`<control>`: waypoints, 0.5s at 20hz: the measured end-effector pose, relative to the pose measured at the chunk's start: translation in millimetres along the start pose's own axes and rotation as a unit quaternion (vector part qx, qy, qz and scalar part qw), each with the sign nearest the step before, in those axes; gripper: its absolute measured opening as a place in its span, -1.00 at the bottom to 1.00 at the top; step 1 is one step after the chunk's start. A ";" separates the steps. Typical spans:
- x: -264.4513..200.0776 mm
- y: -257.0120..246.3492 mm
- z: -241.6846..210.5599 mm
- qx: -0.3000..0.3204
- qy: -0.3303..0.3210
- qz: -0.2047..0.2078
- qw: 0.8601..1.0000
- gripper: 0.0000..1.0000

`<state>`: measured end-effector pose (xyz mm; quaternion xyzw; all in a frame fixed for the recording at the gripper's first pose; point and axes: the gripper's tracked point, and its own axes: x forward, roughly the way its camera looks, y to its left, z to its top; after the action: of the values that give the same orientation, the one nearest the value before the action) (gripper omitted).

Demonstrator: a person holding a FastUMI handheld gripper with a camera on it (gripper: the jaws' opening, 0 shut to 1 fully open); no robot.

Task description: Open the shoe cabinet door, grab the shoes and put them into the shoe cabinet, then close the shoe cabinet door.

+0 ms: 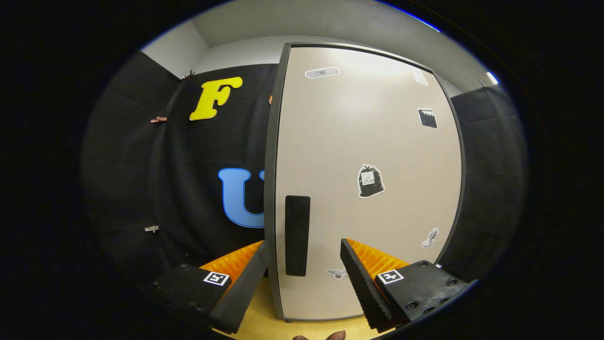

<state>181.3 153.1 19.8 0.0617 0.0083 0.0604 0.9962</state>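
I see the black cloth [188, 198] with a reddish clip [158, 119] pinned on it, a pale clip [151, 228] lower on it, grey wall [236, 49] above it, yellowish wood surface [264, 326] below it

gripper [306, 248] ridged fingers, square marker tags, screwed mounts

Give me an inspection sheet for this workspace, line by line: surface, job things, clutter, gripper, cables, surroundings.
Surface: bare wooden floor under the cabinet.
Job's things: shoe cabinet door looks shut; its dark handle sits near the door's edge, between the fingers.
Clutter: several stickers on the door.
Gripper: gripper open, one finger each side of the handle, no contact seen.
Cables: nothing seen.
Surroundings: black cloth wall with clips, pale wall above.
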 end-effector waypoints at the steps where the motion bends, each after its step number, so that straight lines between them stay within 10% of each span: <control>1: 10.3 1.2 -3.7 0.001 0.004 -0.001 1.000 0.94; 4: 36.1 3.1 -15.9 0.007 0.021 -0.005 1.000 0.91; 10: 47.8 1.0 -16.7 -0.007 0.012 -0.018 1.000 -0.11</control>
<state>228.2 161.9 2.9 0.0538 0.0205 0.0431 0.9974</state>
